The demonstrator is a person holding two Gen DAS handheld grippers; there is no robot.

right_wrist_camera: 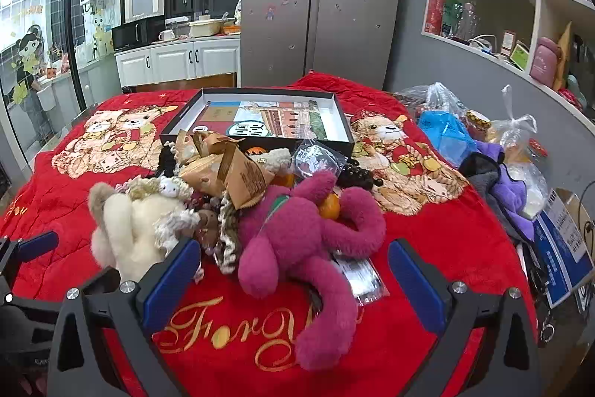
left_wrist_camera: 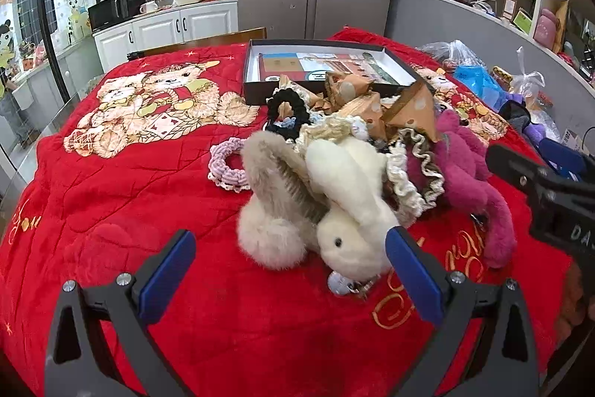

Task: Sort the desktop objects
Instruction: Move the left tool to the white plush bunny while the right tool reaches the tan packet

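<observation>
Fluffy plush toys (right_wrist_camera: pixel 297 233), velvety blanket (right_wrist_camera: pixel 427 248)

A cream plush rabbit (left_wrist_camera: pixel 349 211), magenta plush toy (right_wrist_camera: pixel 297 248), scrunchies (left_wrist_camera: pixel 227 170) and paper cones (left_wrist_camera: pixel 412 114) lie heaped mid-blanket, before an open box (left_wrist_camera: pixel 256 62).

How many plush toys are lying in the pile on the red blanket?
2. The white plush toy lies at the pile's left front; the pink plush toy lies at its right front. Others may be hidden under the pile.

both the left gripper (left_wrist_camera: pixel 290 261) and right gripper (right_wrist_camera: pixel 293 270) tilt downward, jaws spread wide, holding nothing.
</observation>
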